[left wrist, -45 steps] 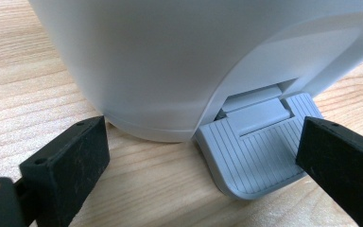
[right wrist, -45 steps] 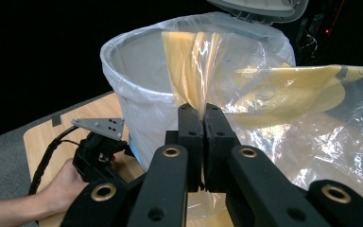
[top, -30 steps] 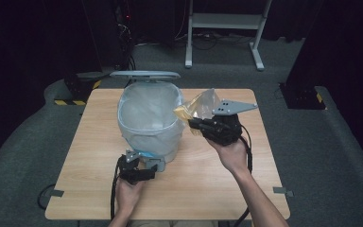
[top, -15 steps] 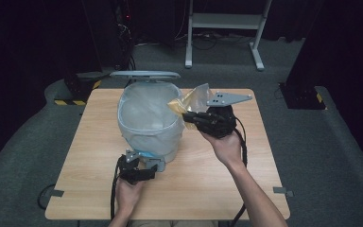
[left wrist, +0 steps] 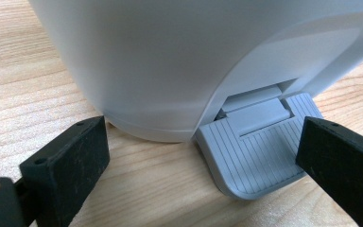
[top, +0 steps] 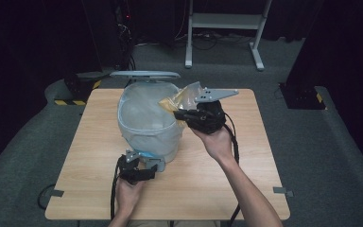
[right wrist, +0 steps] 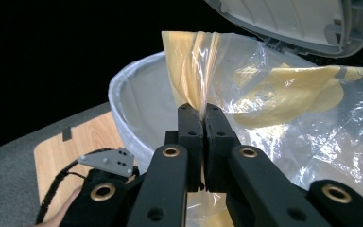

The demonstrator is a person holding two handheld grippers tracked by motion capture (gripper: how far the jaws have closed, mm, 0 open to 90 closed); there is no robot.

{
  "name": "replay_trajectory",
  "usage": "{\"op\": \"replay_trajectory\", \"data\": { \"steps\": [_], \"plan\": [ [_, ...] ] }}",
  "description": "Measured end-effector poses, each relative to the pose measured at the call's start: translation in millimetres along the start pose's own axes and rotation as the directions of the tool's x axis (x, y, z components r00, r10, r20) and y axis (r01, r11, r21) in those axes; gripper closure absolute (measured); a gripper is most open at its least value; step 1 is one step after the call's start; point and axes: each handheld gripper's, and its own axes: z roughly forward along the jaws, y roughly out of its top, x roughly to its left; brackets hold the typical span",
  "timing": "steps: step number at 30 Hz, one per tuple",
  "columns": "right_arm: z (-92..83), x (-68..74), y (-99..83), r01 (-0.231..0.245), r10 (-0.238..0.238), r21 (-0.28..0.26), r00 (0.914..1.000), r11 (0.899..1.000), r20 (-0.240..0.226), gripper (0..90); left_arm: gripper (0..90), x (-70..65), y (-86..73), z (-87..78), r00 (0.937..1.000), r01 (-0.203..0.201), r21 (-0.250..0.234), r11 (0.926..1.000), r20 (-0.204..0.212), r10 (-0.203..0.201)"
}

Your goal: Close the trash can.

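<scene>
Right hand-held gripper (top: 178, 113) clamped on yellow-clear bag (right wrist: 264, 90) over bin (top: 146, 120) rim; left hand-held gripper (left wrist: 198, 163) open w/ jaws astride grey pedal (left wrist: 253, 151), near side.

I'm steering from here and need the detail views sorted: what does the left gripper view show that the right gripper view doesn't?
Left gripper view: the grey ribbed pedal at the foot of the bin, with the left gripper open, one jaw over the pedal's edge.

Right gripper view: the right gripper shut on a clear plastic bag with yellow inside, the raised lid, and the bin's lined rim.

Both: the bin and the wooden table.
</scene>
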Motion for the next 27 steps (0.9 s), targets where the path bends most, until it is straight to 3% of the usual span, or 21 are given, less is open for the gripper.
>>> {"op": "replay_trajectory", "data": {
  "steps": [8, 27],
  "plan": [
    [6.3, -0.4, 11.9, -0.007, 0.007, -0.003, 0.9995, 1.000, -0.031, 87.6, 3.6, 0.0, 0.0, 0.0, 1.0000, -0.001, 0.001, 1.0000, -0.001, 0.001],
    [36.6, 1.5, 33.2, -0.017, 0.018, 0.032, 0.9988, 0.999, -0.045, 87.3, 3.7, 0.1, 0.1, 0.1, 1.0000, -0.005, 0.001, 1.0000, 0.000, 0.005]
  ]
}}
